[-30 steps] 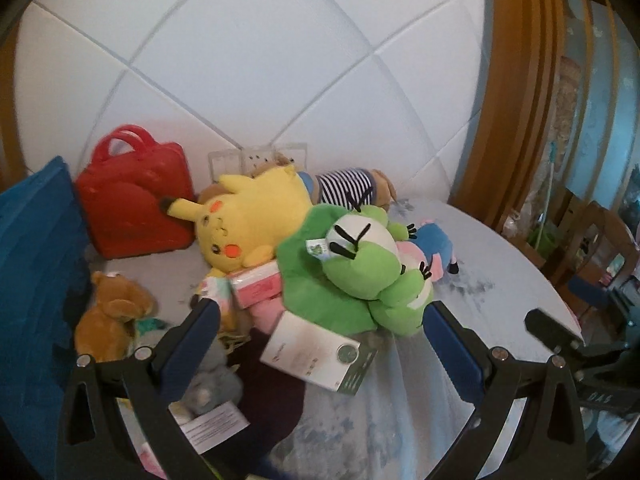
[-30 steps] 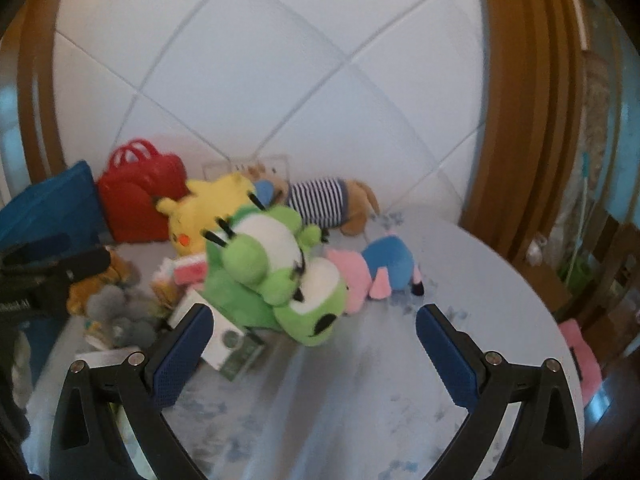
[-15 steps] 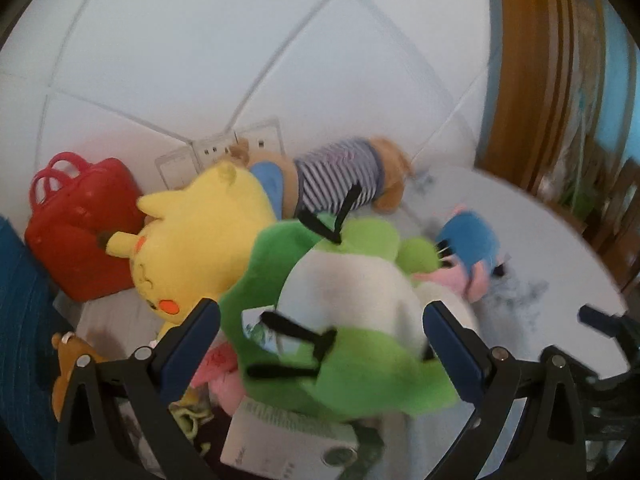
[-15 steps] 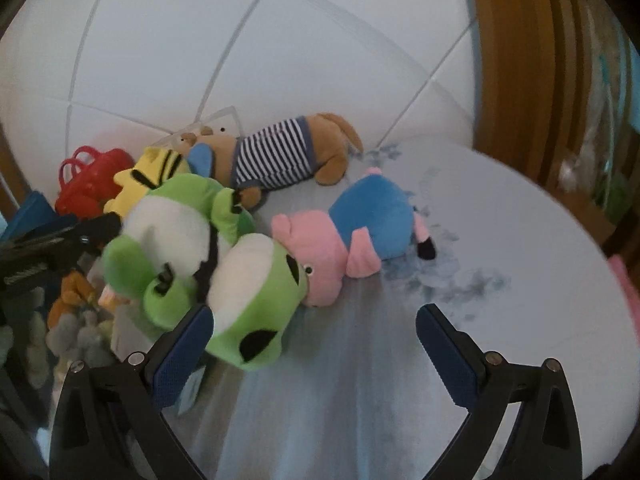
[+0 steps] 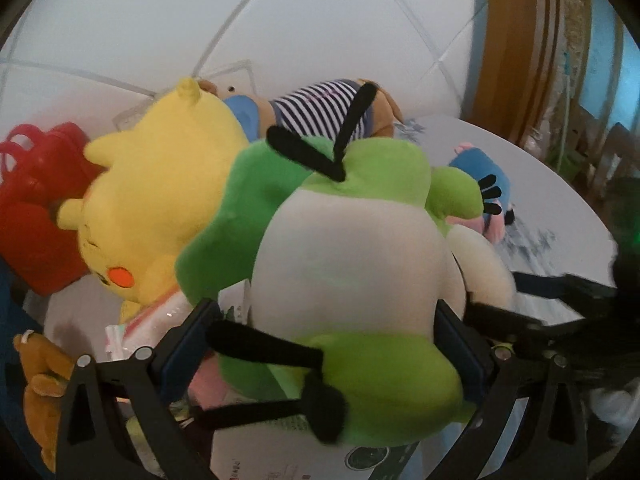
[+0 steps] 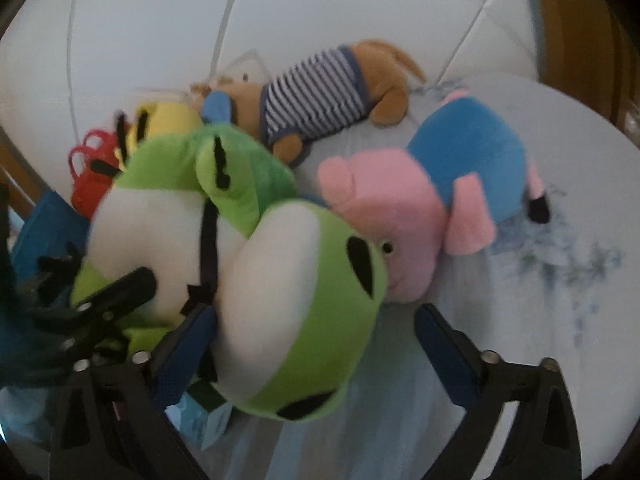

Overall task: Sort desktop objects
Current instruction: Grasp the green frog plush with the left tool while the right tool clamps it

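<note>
A big green and white frog plush [image 5: 352,280] fills the left wrist view. My left gripper [image 5: 328,344] is open, with one blue pad on each side of the frog's near bulging eye, close to it. The frog's other eye [image 6: 296,308] sits between the pads of my right gripper [image 6: 316,344], which is also open; its left pad touches or nearly touches the plush. The left gripper shows as a dark shape [image 6: 96,304] at the left of the right wrist view.
A yellow plush [image 5: 160,204] and a red handbag [image 5: 36,208] lie left of the frog. A brown plush in a striped shirt [image 6: 320,96] lies against the white wall. A pink and blue pig plush [image 6: 432,188] lies right of the frog. Boxes [image 5: 372,460] lie under it.
Both grippers have moved forward onto the frog plush, which now sits between their pads. Both stay open.
</note>
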`<control>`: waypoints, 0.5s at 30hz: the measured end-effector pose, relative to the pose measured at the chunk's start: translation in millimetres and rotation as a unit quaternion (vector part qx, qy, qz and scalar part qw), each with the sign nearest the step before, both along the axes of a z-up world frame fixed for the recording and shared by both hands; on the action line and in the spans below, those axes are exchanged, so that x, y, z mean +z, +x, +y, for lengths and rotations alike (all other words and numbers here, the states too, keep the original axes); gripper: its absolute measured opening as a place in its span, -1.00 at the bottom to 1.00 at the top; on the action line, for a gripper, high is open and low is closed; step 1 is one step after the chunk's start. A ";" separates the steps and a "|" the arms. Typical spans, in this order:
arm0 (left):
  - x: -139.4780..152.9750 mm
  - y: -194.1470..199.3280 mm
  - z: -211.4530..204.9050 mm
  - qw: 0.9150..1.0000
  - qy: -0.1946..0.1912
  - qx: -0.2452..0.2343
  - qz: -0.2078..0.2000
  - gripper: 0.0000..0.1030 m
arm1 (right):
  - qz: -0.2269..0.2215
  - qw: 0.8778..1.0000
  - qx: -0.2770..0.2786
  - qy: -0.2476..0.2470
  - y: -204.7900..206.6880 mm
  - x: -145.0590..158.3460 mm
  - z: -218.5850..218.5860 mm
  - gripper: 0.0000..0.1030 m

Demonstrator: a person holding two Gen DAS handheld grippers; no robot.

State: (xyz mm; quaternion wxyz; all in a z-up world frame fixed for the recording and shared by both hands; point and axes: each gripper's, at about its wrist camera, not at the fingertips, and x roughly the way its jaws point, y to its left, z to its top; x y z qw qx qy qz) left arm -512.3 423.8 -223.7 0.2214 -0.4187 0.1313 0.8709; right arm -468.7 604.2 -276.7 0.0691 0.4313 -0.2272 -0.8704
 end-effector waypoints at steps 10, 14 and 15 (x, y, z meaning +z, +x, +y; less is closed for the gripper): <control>-20.6 -2.7 5.3 0.999 0.033 -0.016 -0.012 0.92 | -0.013 0.997 0.004 -0.076 -14.5 -37.6 12.5 0.99; -7.2 8.1 2.1 0.999 0.048 -0.014 0.002 0.49 | 0.016 0.996 0.018 -0.083 -15.5 -29.7 7.3 0.60; -3.7 10.9 0.9 0.999 0.050 -0.013 0.004 0.47 | 0.025 0.997 0.018 -0.071 -13.4 -23.1 4.4 0.57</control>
